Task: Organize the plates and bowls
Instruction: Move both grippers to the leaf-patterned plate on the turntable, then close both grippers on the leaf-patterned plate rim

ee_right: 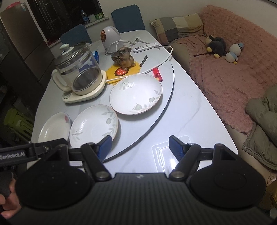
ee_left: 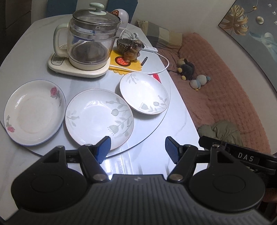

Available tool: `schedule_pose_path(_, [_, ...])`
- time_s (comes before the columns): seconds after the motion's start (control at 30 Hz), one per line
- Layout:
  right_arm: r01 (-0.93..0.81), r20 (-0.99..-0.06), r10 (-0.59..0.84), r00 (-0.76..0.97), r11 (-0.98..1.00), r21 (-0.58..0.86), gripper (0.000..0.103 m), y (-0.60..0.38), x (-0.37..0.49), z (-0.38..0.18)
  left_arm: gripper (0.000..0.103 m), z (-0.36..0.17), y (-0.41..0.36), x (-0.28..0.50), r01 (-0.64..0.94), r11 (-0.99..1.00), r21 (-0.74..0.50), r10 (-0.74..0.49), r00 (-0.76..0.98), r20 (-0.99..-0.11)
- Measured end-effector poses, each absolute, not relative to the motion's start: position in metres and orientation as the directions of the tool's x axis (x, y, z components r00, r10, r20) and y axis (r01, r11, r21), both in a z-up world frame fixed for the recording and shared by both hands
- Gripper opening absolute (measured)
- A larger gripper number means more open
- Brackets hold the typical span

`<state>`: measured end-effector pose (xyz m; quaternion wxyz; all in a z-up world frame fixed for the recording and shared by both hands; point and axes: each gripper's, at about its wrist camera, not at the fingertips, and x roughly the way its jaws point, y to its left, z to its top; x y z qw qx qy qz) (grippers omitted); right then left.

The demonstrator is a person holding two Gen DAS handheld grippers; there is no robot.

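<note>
Your left gripper [ee_left: 137, 148] and right gripper [ee_right: 139, 148] are spread, empty | three plates [ee_left: 99, 119] in a row on the turntable [ee_left: 166, 110] | kettle [ee_left: 88, 39], dog figurine [ee_left: 132, 50], cord behind them | only your right view shows the lighter [ee_right: 157, 74], your hand [ee_right: 8, 204]

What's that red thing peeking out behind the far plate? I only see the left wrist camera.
Observer: It's a red lighter, lying flat on the table beside the far plate.
Operator: Is anything hiding behind the kettle?
Observer: Yes, a small blue box sits behind the kettle.
Operator: What else is far away?
Observer: A water bottle stands on the window ledge.
</note>
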<state>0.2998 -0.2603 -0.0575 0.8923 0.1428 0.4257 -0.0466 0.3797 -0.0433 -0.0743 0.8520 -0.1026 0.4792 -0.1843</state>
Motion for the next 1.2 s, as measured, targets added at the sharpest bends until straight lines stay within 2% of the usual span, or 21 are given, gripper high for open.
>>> schedule_pose_path(0.33, [0.146, -0.798, 0.096, 0.596, 0.963, 0.225, 0.073, -0.309, 0.381, -0.091, 0.073, -0.106, -0.091, 0.458, 0.191, 0.931, -0.312, -0.366, 0.472, -0.802])
schedule_pose_path(0.57, [0.112, -0.815, 0.122, 0.566, 0.968, 0.223, 0.068, -0.329, 0.430, -0.120, 0.072, -0.137, -0.110, 0.509, 0.163, 0.942, -0.294, -0.336, 0.457, -0.823])
schedule_pose_path(1.07, [0.083, -0.846, 0.150, 0.512, 0.971, 0.223, 0.044, -0.350, 0.514, -0.174, 0.055, -0.188, -0.135, 0.592, 0.160, 0.965, -0.209, -0.260, 0.441, -0.859])
schedule_pose_path(1.2, [0.083, -0.855, 0.150, 0.497, 0.972, 0.219, 0.035, -0.352, 0.528, -0.187, 0.054, -0.200, -0.136, 0.605, 0.144, 0.972, -0.187, -0.232, 0.435, -0.870])
